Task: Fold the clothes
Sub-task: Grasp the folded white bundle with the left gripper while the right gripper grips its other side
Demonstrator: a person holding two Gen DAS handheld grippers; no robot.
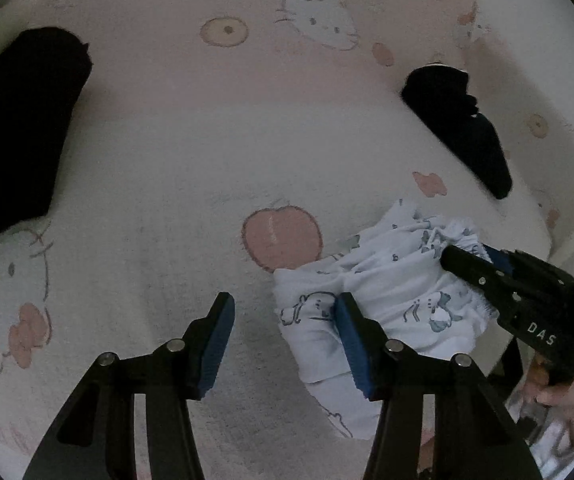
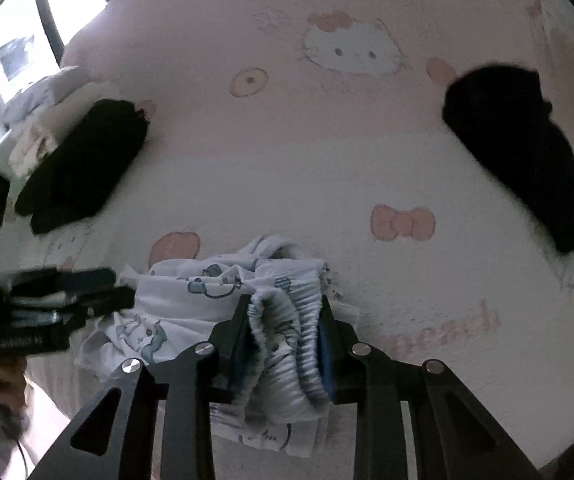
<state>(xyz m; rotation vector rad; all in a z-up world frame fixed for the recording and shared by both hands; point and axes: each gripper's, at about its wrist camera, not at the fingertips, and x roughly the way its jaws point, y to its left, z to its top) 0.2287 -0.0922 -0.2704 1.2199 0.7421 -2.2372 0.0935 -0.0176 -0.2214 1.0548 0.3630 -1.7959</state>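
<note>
There are two black garments, one white printed garment, one pink blanket, and two grippers.

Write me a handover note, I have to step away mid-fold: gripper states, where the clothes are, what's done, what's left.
Right gripper: shut on the gathered waistband of the white printed garment.
Left gripper: open, one finger over the garment's near edge, nothing gripped.
The garment lies crumpled on the cartoon-print blanket. Two dark garments lie further back, left and right.
Done: waistband gripped. Left: grip with the left, spread, fold.
</note>
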